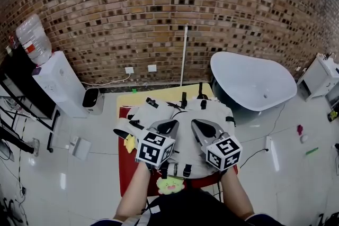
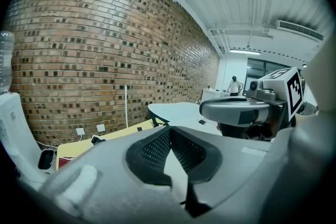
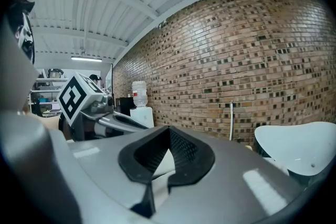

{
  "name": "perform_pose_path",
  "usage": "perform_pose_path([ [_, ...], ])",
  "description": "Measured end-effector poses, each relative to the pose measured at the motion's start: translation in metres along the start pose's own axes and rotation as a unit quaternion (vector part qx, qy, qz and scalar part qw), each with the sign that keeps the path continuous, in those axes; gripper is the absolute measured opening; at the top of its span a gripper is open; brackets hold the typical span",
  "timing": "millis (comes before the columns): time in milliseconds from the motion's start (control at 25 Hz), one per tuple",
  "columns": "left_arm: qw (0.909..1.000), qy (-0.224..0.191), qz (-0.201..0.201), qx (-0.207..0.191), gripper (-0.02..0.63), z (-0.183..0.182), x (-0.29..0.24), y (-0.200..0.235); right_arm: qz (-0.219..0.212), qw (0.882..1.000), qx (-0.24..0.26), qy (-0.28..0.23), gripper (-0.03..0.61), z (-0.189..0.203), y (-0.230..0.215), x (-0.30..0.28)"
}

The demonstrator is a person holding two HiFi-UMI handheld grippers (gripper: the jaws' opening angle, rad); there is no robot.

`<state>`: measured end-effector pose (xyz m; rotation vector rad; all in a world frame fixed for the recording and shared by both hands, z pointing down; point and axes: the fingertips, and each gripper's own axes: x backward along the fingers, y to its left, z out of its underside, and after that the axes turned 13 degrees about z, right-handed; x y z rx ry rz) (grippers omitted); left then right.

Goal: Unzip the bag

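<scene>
Backpack (image 1: 185, 132), pale grey with black straps (image 1: 183, 99) and buckles, lies flat across the middle of the desk (image 1: 126, 169) and covers most of it, with the straps reaching toward the far edge. It looks soft and light. The cloth will likely bunch and slide toward the pull unless one side is pinned down while the other side draws the zip. The zip pull cannot be made out from the head view, so it has to be found along a seam first. The pull tab is the place to pinch, with the fabric just beside the zip track held taut.

The left claw (image 1: 168, 125) hovers over the near half of the backpack with its jaws together and nothing between them. The right claw (image 1: 200, 127) sits just beside it, likewise closed and empty. Both point toward the far edge and neither touches the cloth.
</scene>
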<state>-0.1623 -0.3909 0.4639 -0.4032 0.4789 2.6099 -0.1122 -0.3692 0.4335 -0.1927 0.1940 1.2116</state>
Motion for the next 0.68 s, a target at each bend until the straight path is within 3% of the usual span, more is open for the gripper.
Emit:
perform_pose_path([
  [680,0.9999,0.009,0.008,0.000,0.005,-0.005,-0.012,-0.007,-0.007,1.000,0.001,0.004,0.005,-0.008,-0.009,0.000],
])
